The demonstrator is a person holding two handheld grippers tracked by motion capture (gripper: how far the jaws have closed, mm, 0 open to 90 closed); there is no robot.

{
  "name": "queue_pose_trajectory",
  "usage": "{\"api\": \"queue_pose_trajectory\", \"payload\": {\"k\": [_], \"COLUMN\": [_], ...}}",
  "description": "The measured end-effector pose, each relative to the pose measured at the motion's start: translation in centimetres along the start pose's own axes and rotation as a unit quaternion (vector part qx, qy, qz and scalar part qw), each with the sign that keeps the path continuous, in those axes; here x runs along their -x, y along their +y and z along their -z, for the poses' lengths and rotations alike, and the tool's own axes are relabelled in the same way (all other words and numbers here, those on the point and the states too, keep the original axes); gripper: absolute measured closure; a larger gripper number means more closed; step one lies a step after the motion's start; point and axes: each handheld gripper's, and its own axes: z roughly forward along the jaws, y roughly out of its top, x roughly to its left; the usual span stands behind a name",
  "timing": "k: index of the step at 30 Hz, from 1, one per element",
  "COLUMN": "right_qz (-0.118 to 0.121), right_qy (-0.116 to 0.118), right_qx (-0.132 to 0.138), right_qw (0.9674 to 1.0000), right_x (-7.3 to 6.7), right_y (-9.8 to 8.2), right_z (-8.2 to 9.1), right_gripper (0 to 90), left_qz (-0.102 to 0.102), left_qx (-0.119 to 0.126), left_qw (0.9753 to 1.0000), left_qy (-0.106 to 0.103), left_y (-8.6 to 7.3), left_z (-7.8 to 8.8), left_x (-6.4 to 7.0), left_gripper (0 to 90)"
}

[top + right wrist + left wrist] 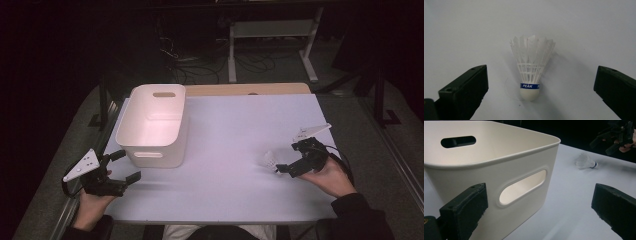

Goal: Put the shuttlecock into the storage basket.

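On the table's right side, your right gripper (541, 92) stood wide open around the shuttlecock (531, 65), ready to grasp it.

Shuttlecock (531, 67): white feather skirt, smooth matt cork tip. Bin (152, 125): smooth satin plastic. Table (240, 130): matt.

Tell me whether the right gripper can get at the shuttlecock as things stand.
Probably yes: the right gripper is open, the shuttlecock lies on the table between its jaws, and nothing stands between.
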Motion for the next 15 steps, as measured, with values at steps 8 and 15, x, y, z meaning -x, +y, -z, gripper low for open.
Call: {"api": "queue_pose_trajectory", "payload": {"k": [8, 15], "right_qz": [0.001, 0.005], "right_qy": [0.007, 0.012], "right_qx": [-0.024, -0.037], "right_qw": [0.9997, 0.9992], "right_x": [0.0, -0.1], "right_y": [0.1, 0.0], "right_z": [-0.8, -1.2], "right_gripper": [0.0, 0.0], "left_qz": [-0.001, -0.001], "left_qx": [-0.001, -0.002], "left_qw": [1.0, 1.0], "left_qy": [-0.001, -0.002], "left_y": [0.0, 0.0], "left_z": [0.0, 0.0], "left_x": [0.0, 0.0], "left_gripper": [0.4, 0.4]}}
